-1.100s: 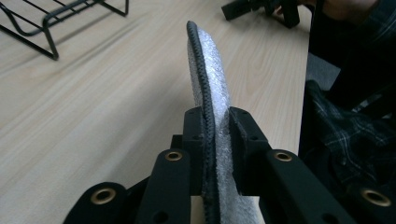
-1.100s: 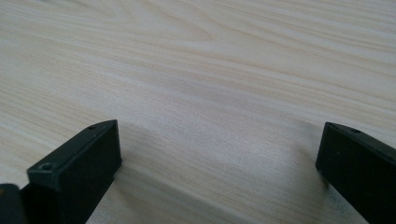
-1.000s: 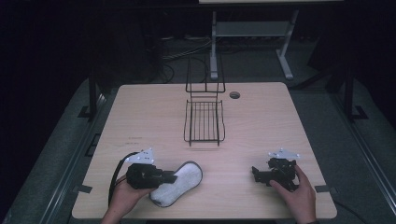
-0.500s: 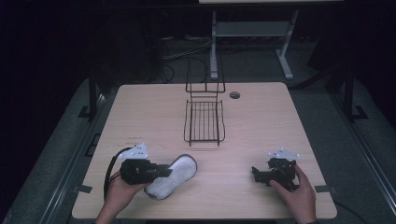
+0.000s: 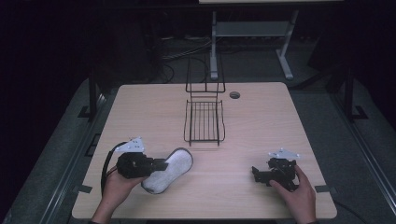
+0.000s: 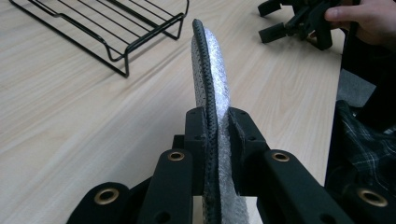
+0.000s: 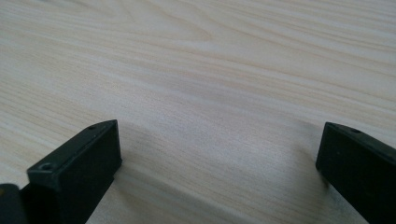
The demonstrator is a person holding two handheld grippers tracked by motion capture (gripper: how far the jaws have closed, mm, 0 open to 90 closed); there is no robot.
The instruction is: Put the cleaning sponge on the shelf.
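- The left gripper (image 5: 159, 165) sits at the near left of the pale wooden table (image 5: 261, 121), held in the person's left hand (image 5: 116, 185).
- Its two black jaws are closed tight on an insole (image 5: 169, 169), a flat, foot-shaped pad with a white, dimpled face and a dark braided edge.
- In the left gripper view the insole (image 6: 211, 88) stands on edge between the jaws, running straight out ahead of them, its far tip rounded; the left gripper (image 6: 215, 135) pinches it near one end.
- From above, the insole slants from the gripper toward the middle of the table; I cannot tell whether its lower end touches the wood.
- A black wire rack (image 5: 204, 120) stands just beyond the insole's far tip, apart from it; the same rack (image 6: 116, 28) shows at the upper left of the left gripper view.
- The right gripper (image 5: 258, 173) rests at the near right, well apart from the insole, with the right hand (image 5: 297, 193) around its back.
- Its jaws stand wide apart with nothing between them, only bare table (image 7: 210, 93) showing in the right gripper view.
- A small dark round hole (image 5: 235, 94) lies in the tabletop near the far edge, right of the rack.
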